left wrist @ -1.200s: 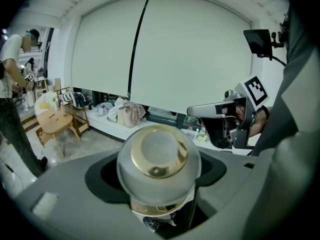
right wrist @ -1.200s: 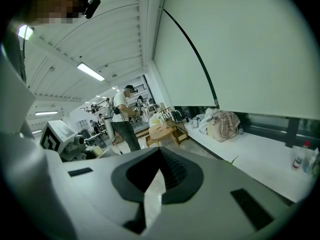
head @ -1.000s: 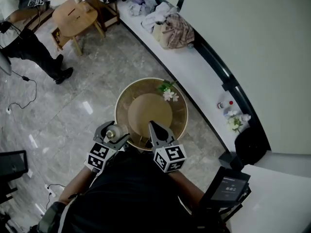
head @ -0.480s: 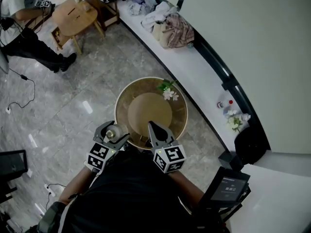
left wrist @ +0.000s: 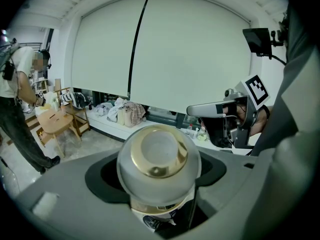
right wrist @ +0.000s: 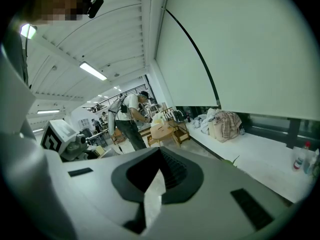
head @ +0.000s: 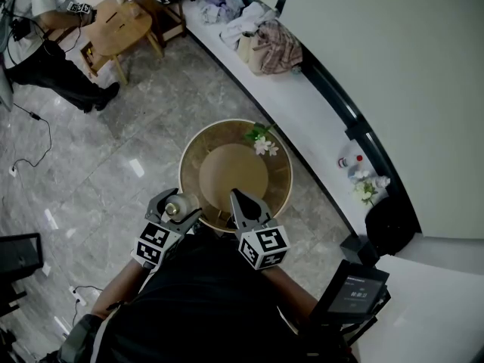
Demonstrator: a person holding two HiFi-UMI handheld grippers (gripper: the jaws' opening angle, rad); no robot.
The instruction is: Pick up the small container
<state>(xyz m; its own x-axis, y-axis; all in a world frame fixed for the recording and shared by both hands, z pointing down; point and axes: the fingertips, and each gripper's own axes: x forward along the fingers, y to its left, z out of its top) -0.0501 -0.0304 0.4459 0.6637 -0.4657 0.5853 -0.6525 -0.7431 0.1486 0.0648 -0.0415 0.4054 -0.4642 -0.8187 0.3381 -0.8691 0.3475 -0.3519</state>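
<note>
The small container [left wrist: 159, 160] sits clamped between the jaws of the left gripper [head: 175, 207]. In the left gripper view its rounded silvery body fills the gap between the 2 jaws, with the gold cap facing the camera. In the head view it hangs just beside the near-left rim of the round desk [head: 281, 159], and it looks clear of the desk top, though its height cannot be told. The right gripper [head: 237, 197] has its jaws pressed together on nothing and points over the near edge of the desk. White flowers [head: 262, 145] lie at the far rim, well apart from both grippers.

The pick-up looks essentially made. The container is probably light and stiff, but its smooth, curved, shiny wall gives the jaws little flat to bear on, so it may slip or roll in the grip if tilted. The safest hold is across the widest part of the body, below the gold cap, since the cap may be a loose lid. A level, steady carry suits it best.
</note>
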